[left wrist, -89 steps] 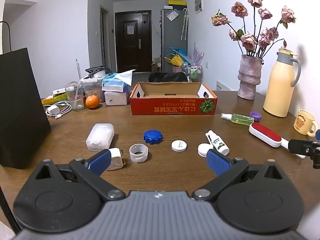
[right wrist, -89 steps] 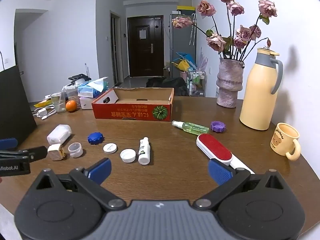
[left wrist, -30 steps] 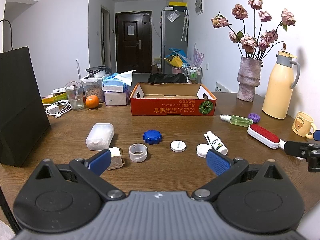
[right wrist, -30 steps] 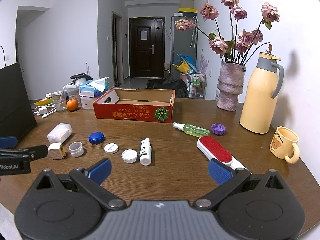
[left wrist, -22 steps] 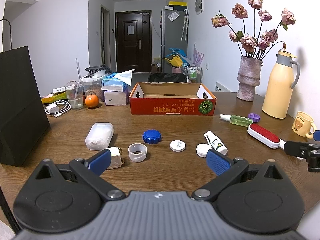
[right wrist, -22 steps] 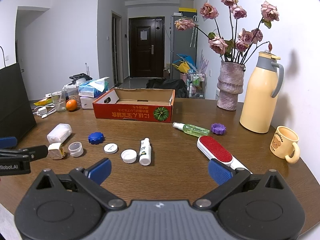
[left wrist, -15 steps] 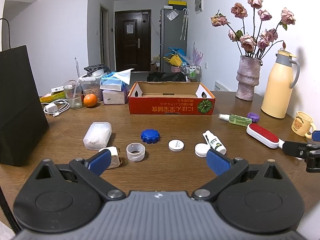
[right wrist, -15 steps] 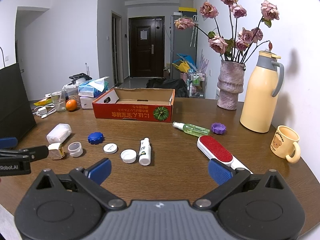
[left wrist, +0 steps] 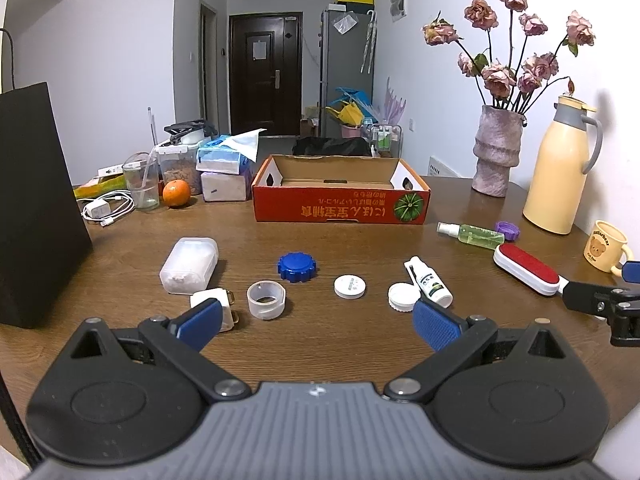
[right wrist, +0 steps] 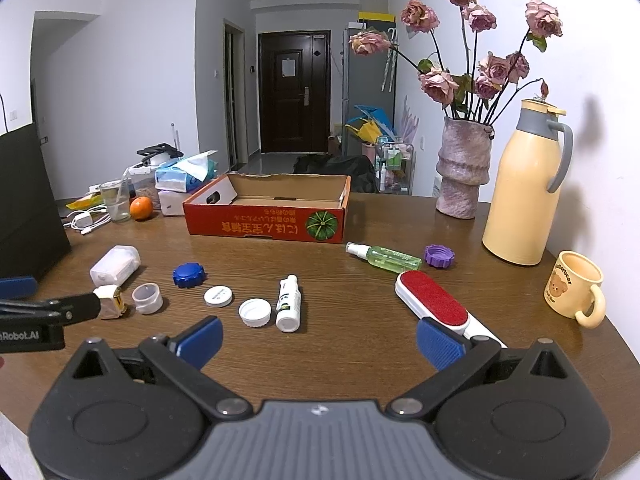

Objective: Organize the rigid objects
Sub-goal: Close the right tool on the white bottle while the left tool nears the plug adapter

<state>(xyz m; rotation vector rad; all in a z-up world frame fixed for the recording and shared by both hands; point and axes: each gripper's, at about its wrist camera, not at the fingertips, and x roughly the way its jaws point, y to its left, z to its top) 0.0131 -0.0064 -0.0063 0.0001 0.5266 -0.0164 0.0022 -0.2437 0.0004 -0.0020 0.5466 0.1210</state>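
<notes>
Both your tongs are spread wide with nothing in them: left gripper (left wrist: 316, 322) hangs over the brown wooden table's (left wrist: 360, 344) near edge, right gripper (right wrist: 318, 340) likewise. The small stuff sits mid-table: blue ridged plastic cap (left wrist: 297, 267), clear plastic cup (left wrist: 266, 300), white dropper bottle (right wrist: 289, 303). The open red cardboard box (left wrist: 340, 196) is toward the far edge.

Place: a home, the dining corner of a flat.
Table: a round wooden table (left wrist: 344, 236) carries everyday things.
Right edge of the table: a vase of dried roses (right wrist: 460, 172), a yellow thermos jug (right wrist: 520, 196) and a bear mug (right wrist: 576, 290).
Far left edge: tissue packs (left wrist: 224, 156), an orange (left wrist: 176, 193), a drinking glass (left wrist: 140, 182) and a phone charger (left wrist: 102, 210).
Behind the table: a hallway with a dark entrance door (left wrist: 264, 76) and a grey fridge (left wrist: 346, 72).
</notes>
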